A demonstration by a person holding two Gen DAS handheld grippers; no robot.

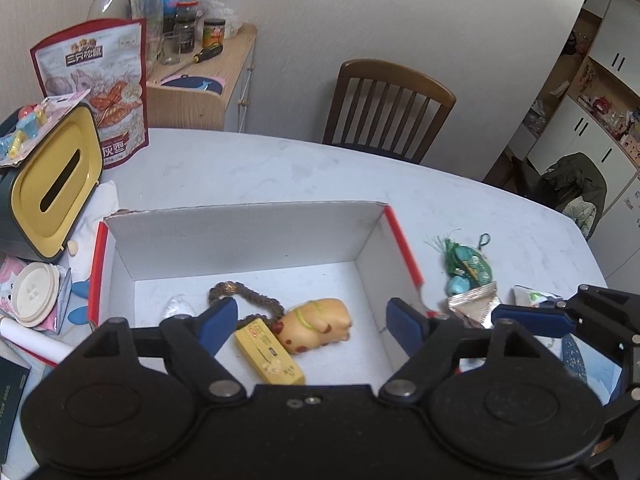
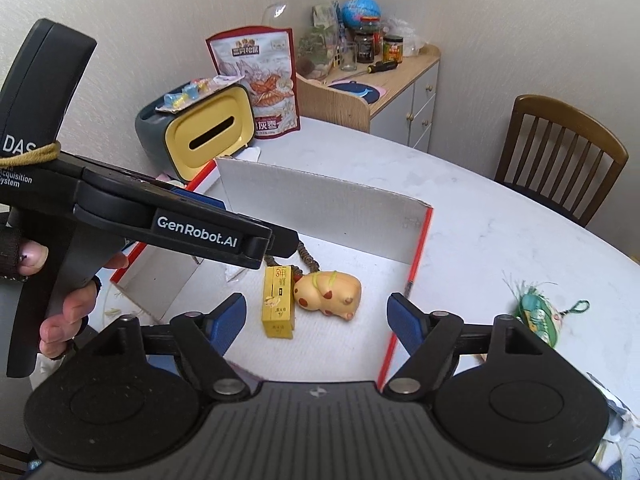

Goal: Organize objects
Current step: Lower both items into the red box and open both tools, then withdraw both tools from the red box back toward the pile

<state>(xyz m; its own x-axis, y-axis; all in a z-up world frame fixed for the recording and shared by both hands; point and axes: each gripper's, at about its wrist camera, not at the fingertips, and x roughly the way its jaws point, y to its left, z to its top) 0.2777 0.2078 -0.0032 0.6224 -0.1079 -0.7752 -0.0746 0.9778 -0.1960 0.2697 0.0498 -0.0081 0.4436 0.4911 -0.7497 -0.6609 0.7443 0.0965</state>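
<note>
The white tabletop (image 1: pixel 248 168) carries everything, with a wooden chair (image 1: pixel 384 108) pushed in at its far edge. In the middle sits an open cardboard box (image 1: pixel 240 236), white inside with red edges. To its left stands a yellow-faced tissue box (image 1: pixel 56 176) and behind that a tall red-and-white snack pouch (image 1: pixel 96 80).

The left tool (image 1: pixel 308 324) hangs over the box with its blue pads wide apart and nothing between them. The right tool (image 2: pixel 316 320) is over the near right corner of the box, its pads also spread and empty; in the left wrist view it shows at the right edge.

Inside the box, a spotted yellow squishy toy (image 1: pixel 316 326) lies on the floor, touching a small yellow carton (image 1: pixel 268 354) on its left. A brown beaded string (image 1: pixel 244 300) curls behind both. Outside the box, just right of its wall, lie a green tasselled charm (image 1: pixel 468 264) and a silver foil packet (image 1: pixel 476 304).
</note>
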